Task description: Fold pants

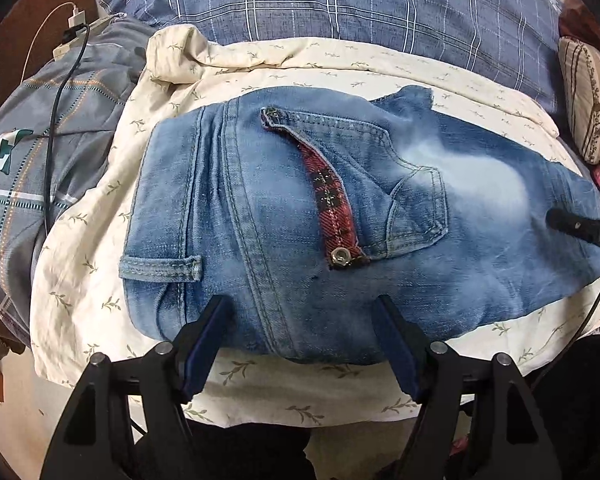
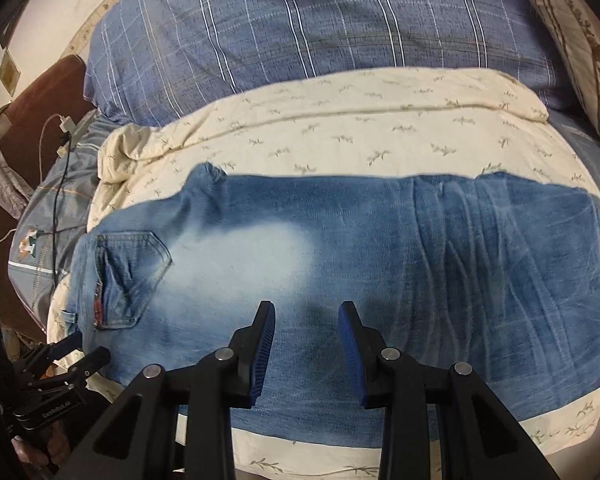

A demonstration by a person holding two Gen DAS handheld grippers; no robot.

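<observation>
Faded blue jeans (image 1: pixel 284 208) lie flat on a cream leaf-print sheet (image 1: pixel 80 280), waist to the left, legs running right. A red plaid pocket flap (image 1: pixel 332 200) with a metal snap shows on the seat. My left gripper (image 1: pixel 302 308) is open and empty, hovering over the near edge of the waist end. My right gripper (image 2: pixel 307 312) is open and empty above the thigh area of the jeans (image 2: pixel 340 248). The right gripper's finger shows at the left view's right edge (image 1: pixel 580 228), and the left gripper shows at the lower left of the right wrist view (image 2: pixel 72 356).
A blue plaid pillow (image 1: pixel 340 4) lies behind the sheet. A grey patterned quilt (image 1: pixel 40 140) with charger cables (image 1: pixel 60 92) sits to the left. A striped floral cushion (image 1: pixel 588 100) is at the far right. The sheet's near edge (image 2: pixel 320 456) lies just below the jeans.
</observation>
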